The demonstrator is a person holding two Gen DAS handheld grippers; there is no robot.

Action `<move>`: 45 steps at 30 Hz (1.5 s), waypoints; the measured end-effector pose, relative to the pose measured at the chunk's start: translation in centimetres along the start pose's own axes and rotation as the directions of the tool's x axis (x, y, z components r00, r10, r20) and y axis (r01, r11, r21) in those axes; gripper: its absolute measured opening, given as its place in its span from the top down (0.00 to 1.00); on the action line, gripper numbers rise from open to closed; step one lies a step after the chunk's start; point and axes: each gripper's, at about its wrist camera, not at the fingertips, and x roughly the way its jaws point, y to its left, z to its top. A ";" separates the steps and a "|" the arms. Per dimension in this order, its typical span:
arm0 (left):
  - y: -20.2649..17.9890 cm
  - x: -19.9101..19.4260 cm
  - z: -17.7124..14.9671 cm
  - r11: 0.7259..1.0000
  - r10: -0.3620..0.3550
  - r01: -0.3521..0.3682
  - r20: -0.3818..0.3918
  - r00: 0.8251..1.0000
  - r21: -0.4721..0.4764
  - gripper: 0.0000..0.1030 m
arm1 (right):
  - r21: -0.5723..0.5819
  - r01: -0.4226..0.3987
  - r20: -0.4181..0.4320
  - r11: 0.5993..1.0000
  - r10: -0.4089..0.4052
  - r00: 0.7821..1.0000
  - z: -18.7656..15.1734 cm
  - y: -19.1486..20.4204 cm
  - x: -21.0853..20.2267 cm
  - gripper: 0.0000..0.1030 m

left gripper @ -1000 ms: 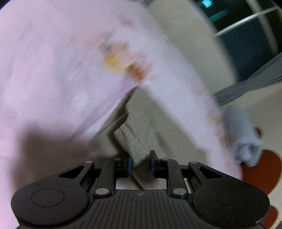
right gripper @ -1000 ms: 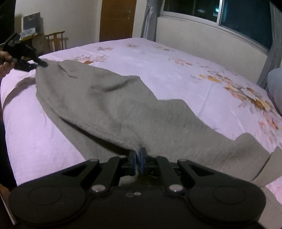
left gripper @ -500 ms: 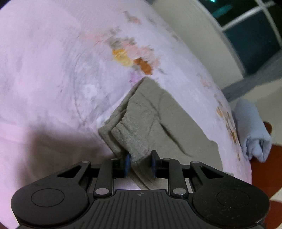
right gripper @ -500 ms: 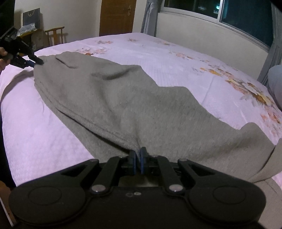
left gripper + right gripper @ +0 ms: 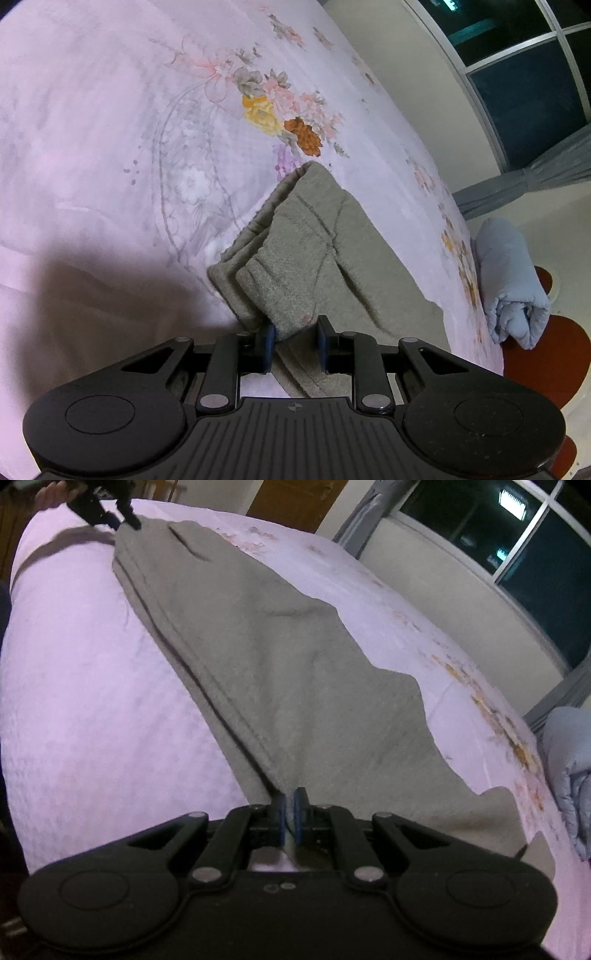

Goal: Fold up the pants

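Now pants [image 5: 280,672] span both — right hand-held gripper [image 5: 290,812] seemingly pinching fabric.

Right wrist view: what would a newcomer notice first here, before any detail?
The grey pants lie stretched lengthwise across the pink floral bedsheet, with the right gripper shut on their near edge. At the far end the left gripper stands open around the elastic cuff. A rolled pale-blue blanket sits off the bed's edge.

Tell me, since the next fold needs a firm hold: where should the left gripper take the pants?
At the waistband corner of the pants, from the bed's near edge: its stacked layers stick out between the left gripper's parted fingers.
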 end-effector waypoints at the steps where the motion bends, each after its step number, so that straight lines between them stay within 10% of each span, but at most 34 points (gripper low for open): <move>1: 0.0 -0.1 0.1 1.000 -0.002 0.002 -0.001 1.000 0.002 0.77 | 0.011 0.009 0.016 1.000 -0.009 1.000 0.2 -0.2 -0.5 1.00; 18: -0.2 -0.8 -0.5 0.998 0.049 -0.049 0.010 0.999 0.042 0.71 | -0.081 0.118 -0.007 0.990 -0.119 0.993 -1.5 2.9 -0.1 0.96; 22: -2.5 -3.6 -2.0 0.961 0.186 -0.206 0.122 0.975 0.185 0.50 | 0.095 0.134 0.067 0.986 -0.141 0.988 -2.8 -0.2 -4.5 0.35; 27: -8.4 -3.1 -5.9 0.925 0.114 -0.165 0.165 0.980 0.343 0.36 | 0.397 0.239 0.053 0.886 -0.281 0.958 -5.0 -8.7 -7.5 0.29; 34: -13.4 3.0 -9.0 0.875 0.151 -0.239 0.232 0.961 0.420 0.35 | 0.759 0.297 -0.097 0.580 -0.349 0.932 -8.2 -23.2 -4.1 0.51; 38: -14.3 5.1 -10.4 0.842 0.179 -0.283 0.257 0.950 0.459 0.28 | 0.749 0.326 -0.158 0.577 -0.322 0.933 -8.8 -25.5 0.1 0.69; 45: -14.0 6.9 -8.9 0.856 0.230 -0.347 0.320 0.919 0.382 0.28 | 0.750 0.389 -0.279 0.535 -0.277 0.920 -9.5 -28.1 6.5 0.72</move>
